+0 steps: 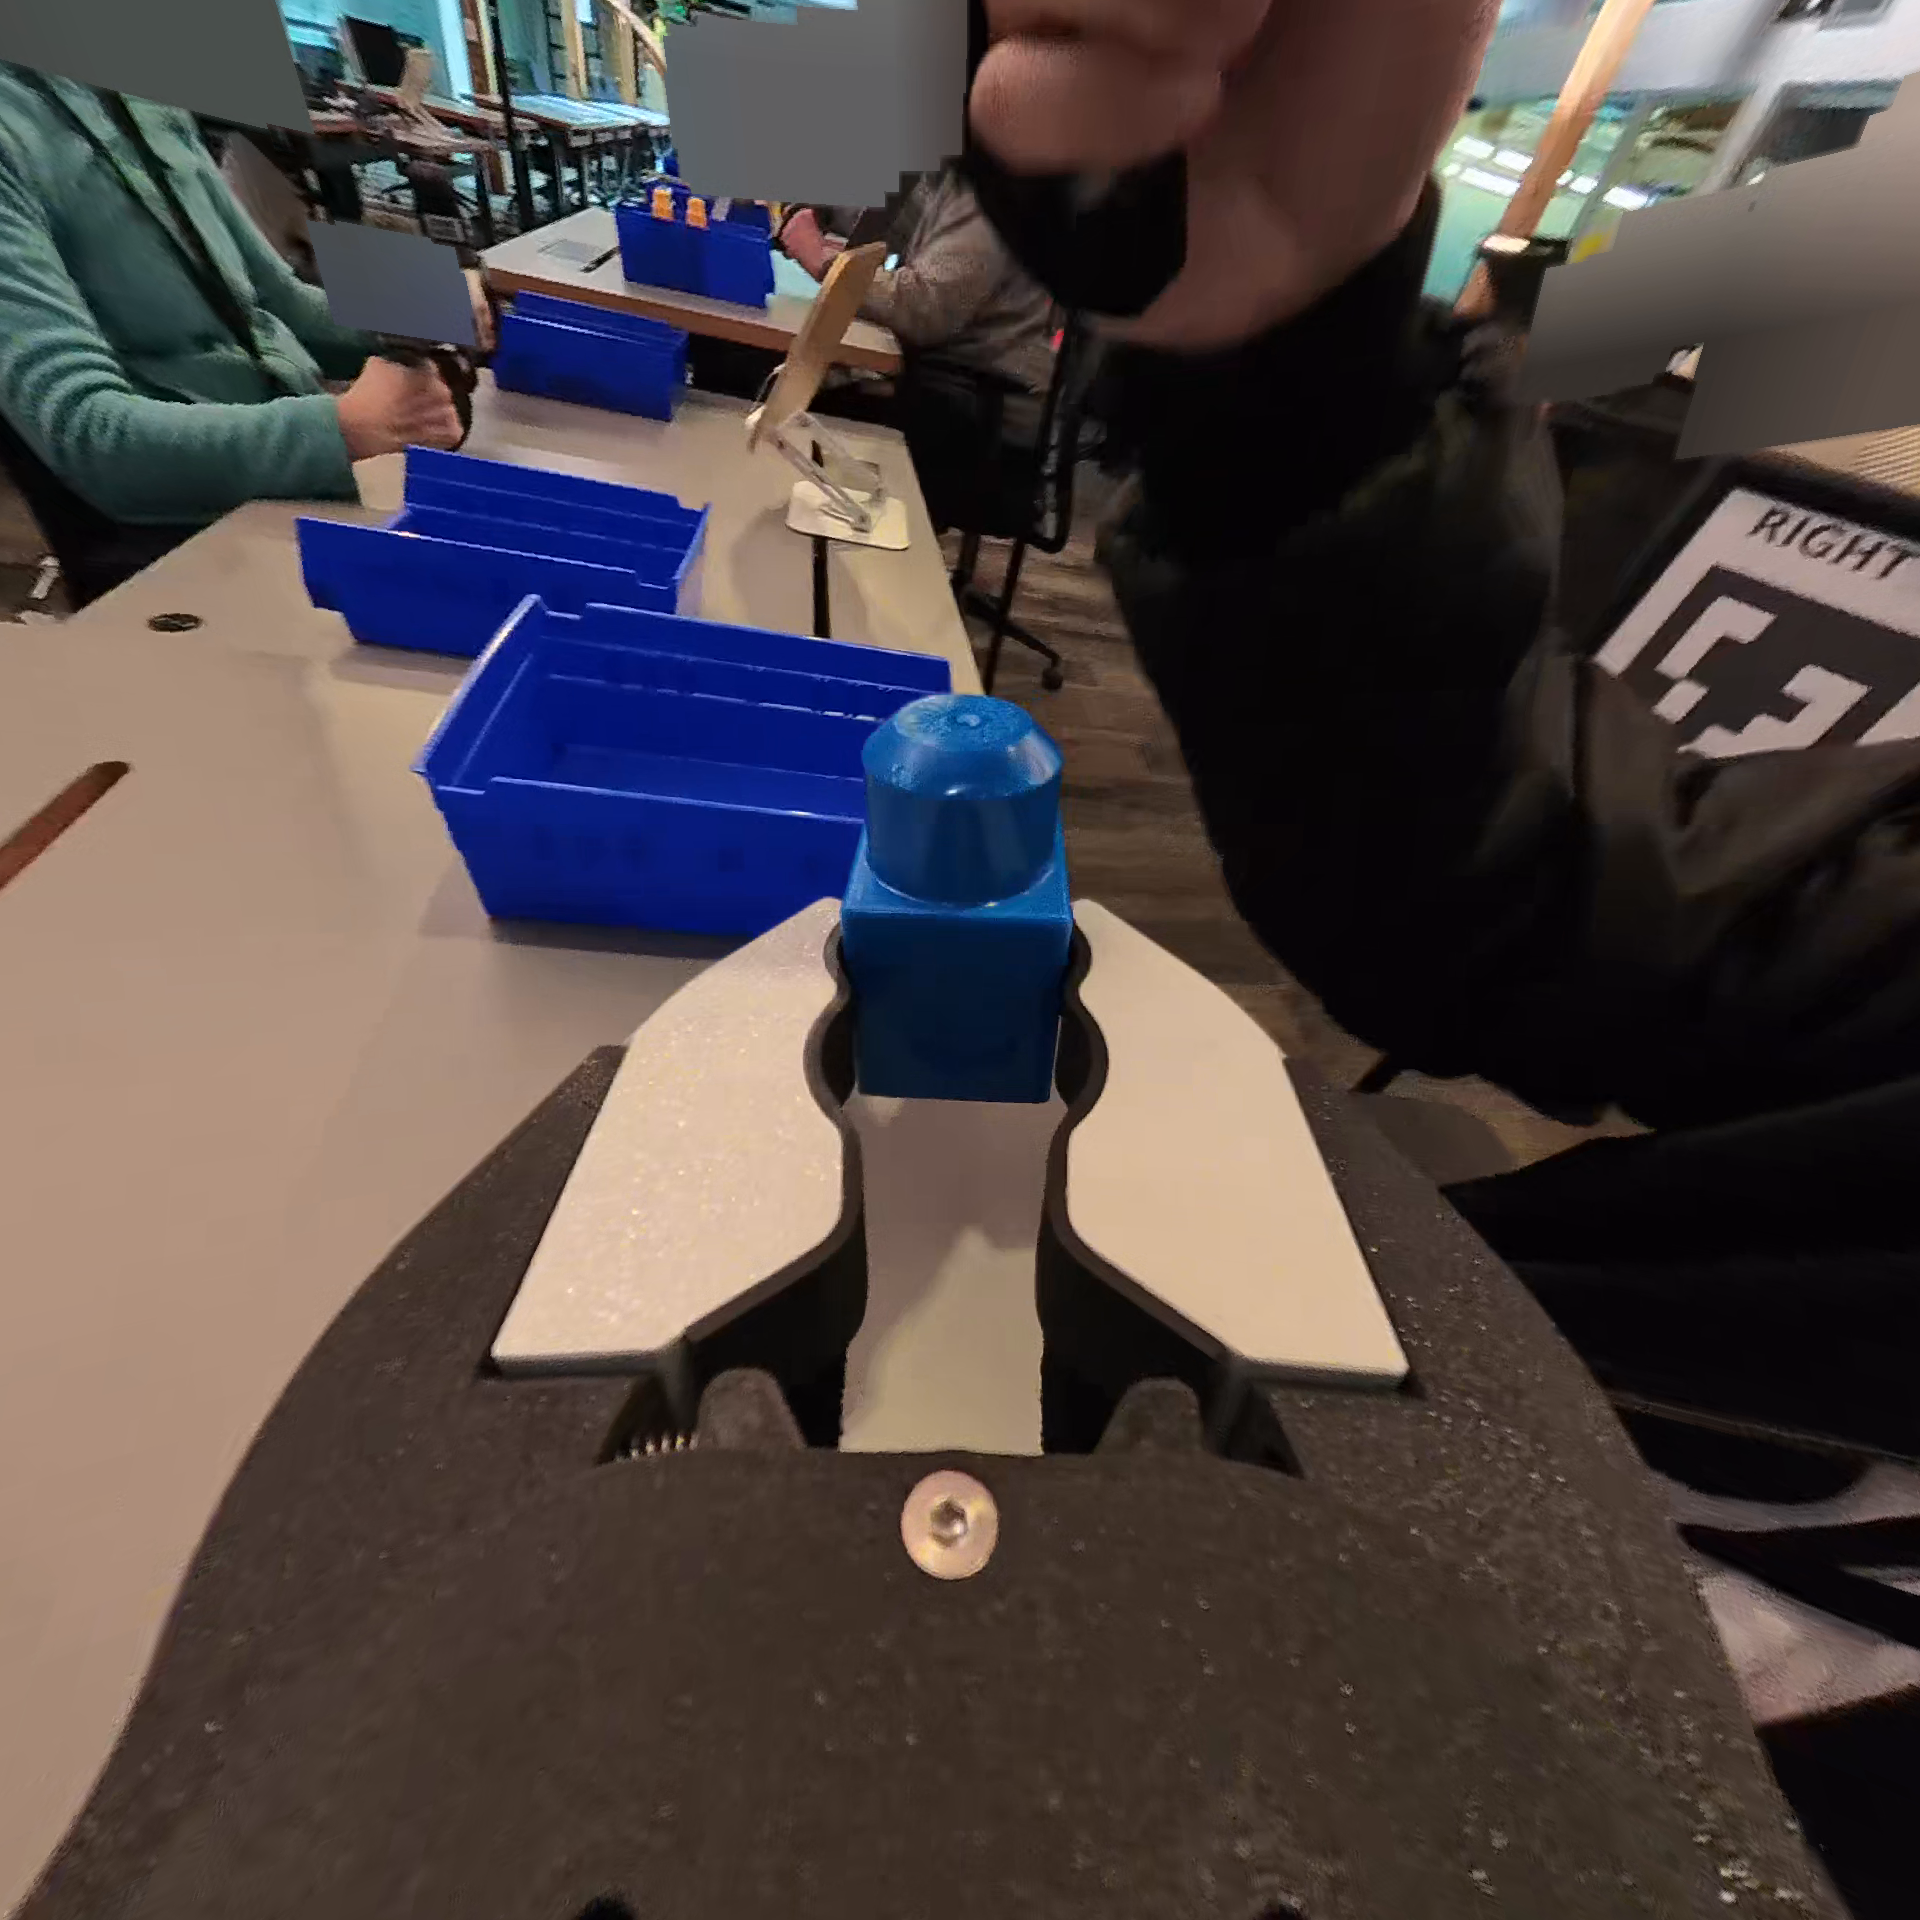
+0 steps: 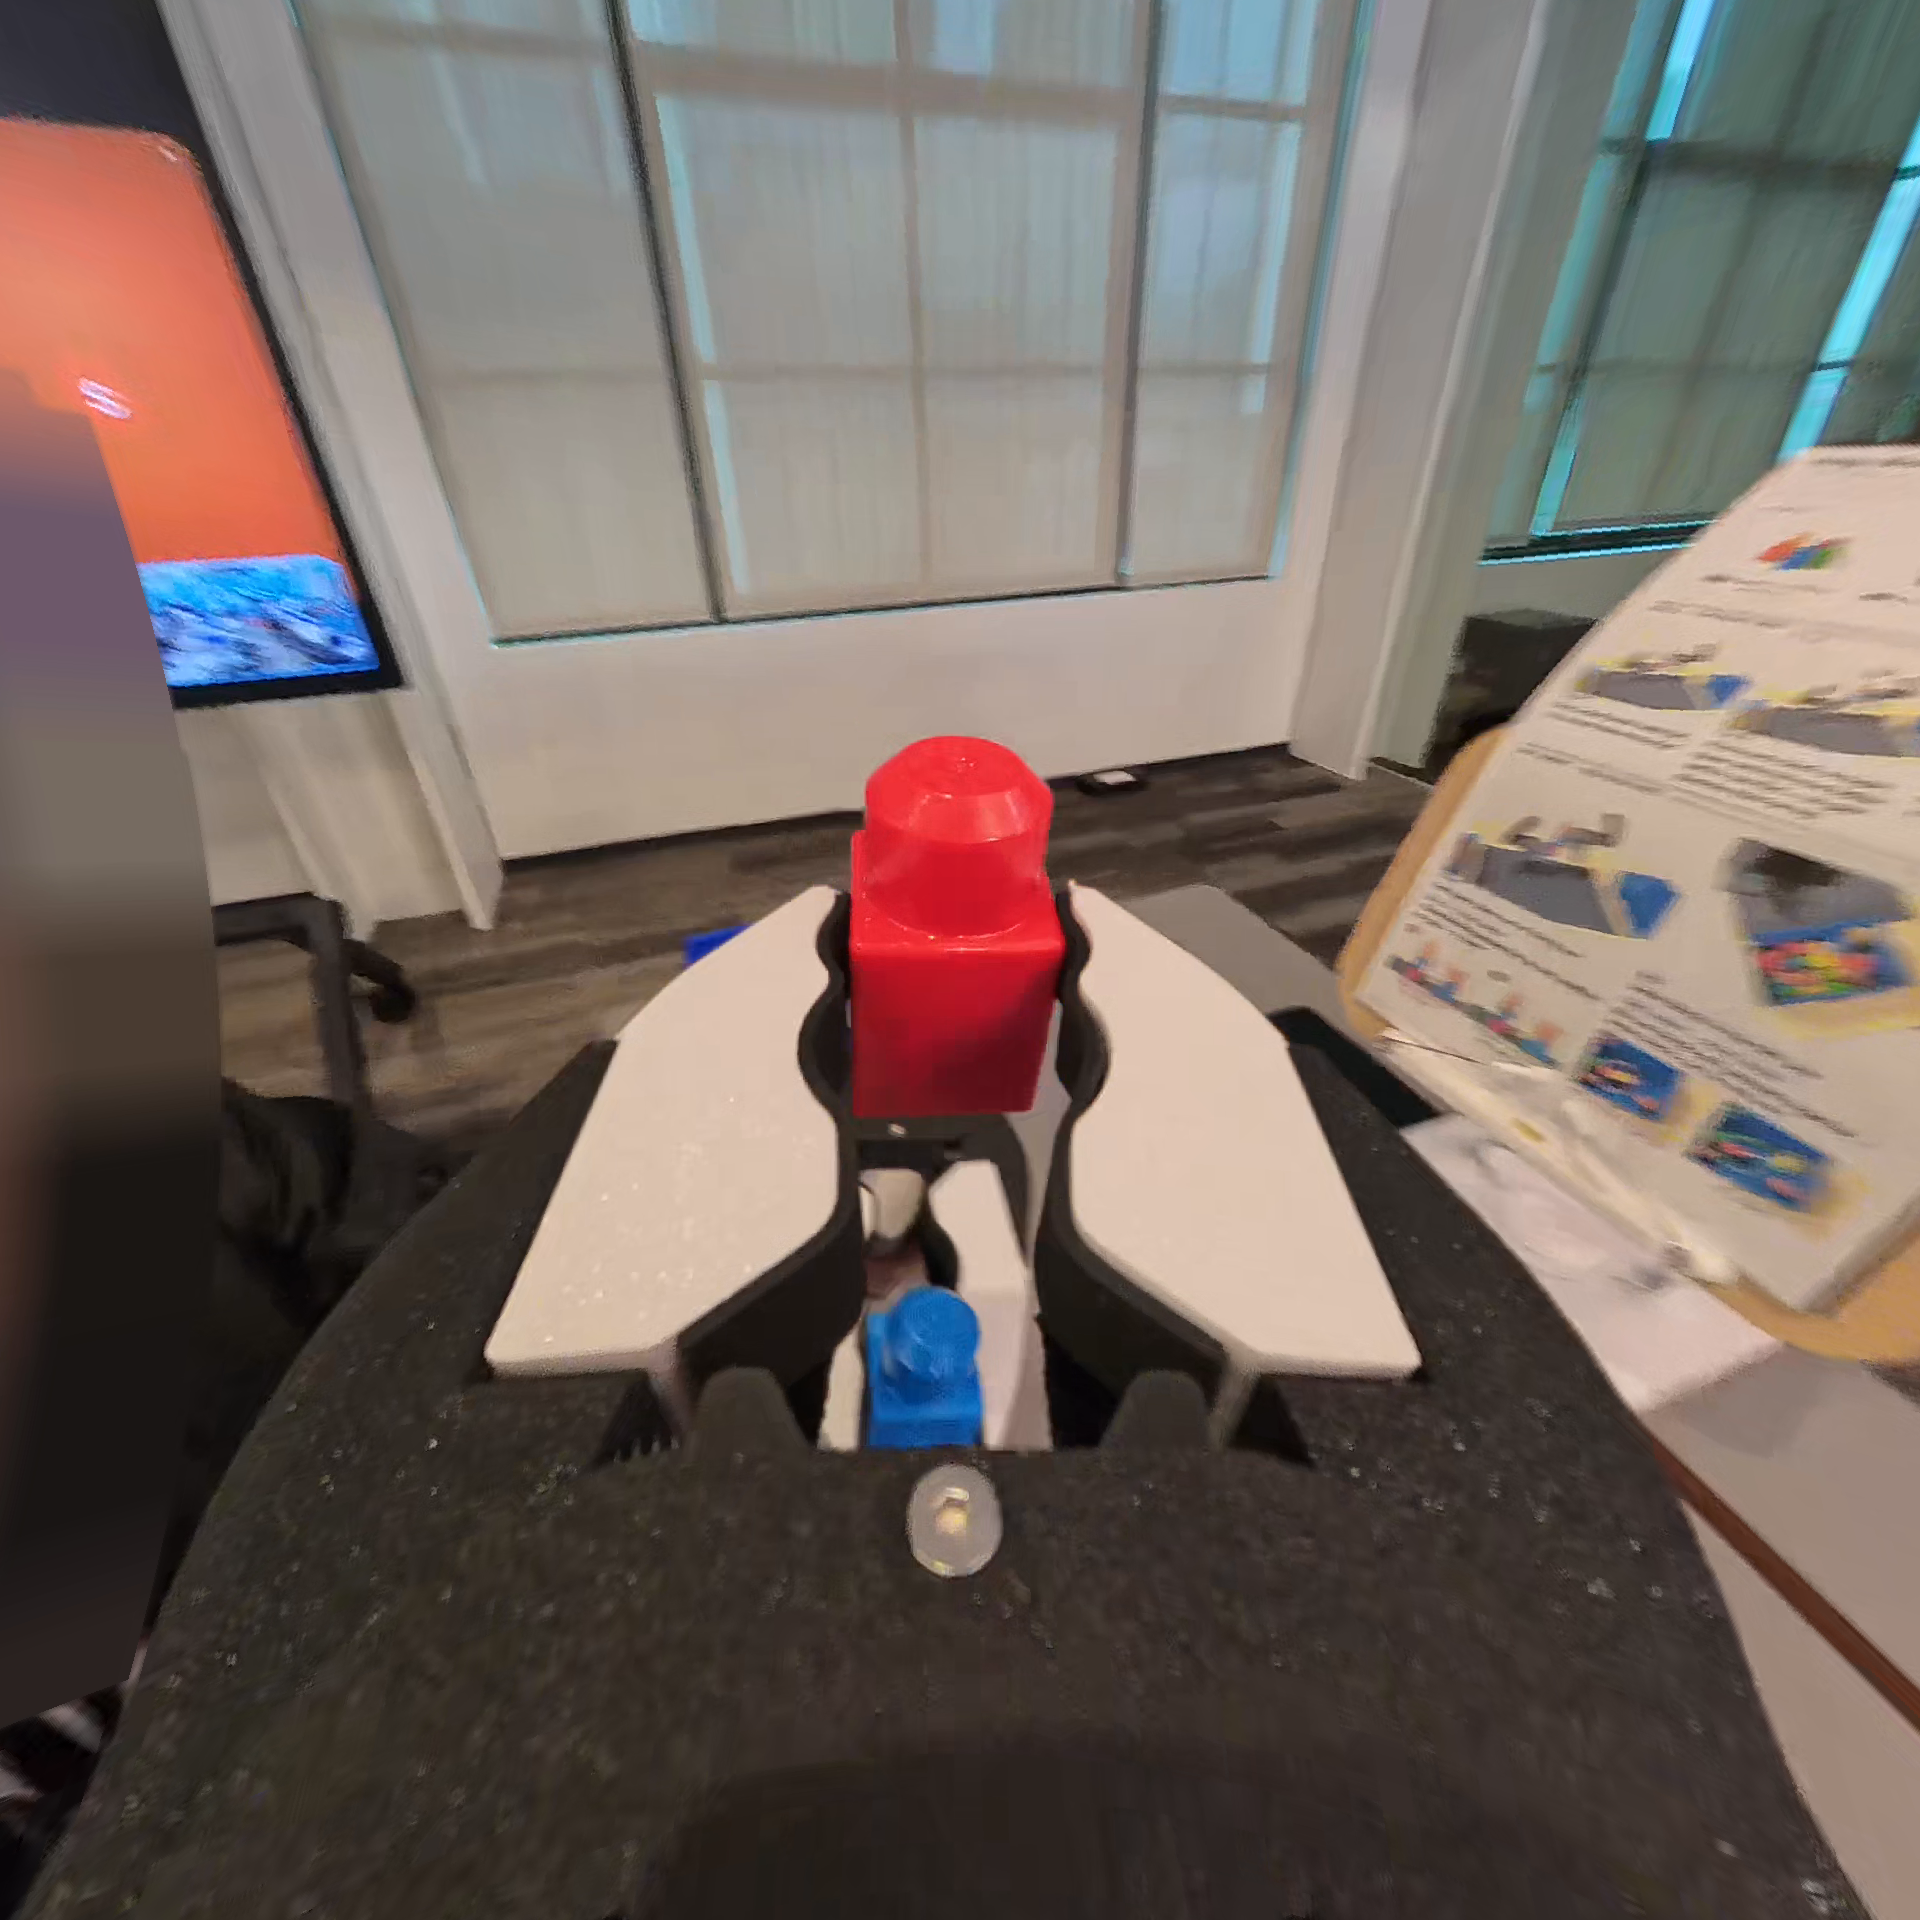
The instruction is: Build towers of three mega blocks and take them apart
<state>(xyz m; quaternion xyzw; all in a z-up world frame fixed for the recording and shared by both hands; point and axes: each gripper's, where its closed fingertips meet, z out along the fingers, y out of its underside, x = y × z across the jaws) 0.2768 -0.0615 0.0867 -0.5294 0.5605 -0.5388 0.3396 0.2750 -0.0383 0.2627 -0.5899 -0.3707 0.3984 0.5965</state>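
Each wrist camera looks closely forward along its fingers; both views share the blue block.

Left tongs and right tongs clamped, each gripping.

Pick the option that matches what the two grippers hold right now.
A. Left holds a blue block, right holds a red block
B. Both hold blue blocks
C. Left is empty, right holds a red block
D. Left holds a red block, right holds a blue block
A: the left gripper has its fingers closed on a blue block, and the right gripper clamps a red block.
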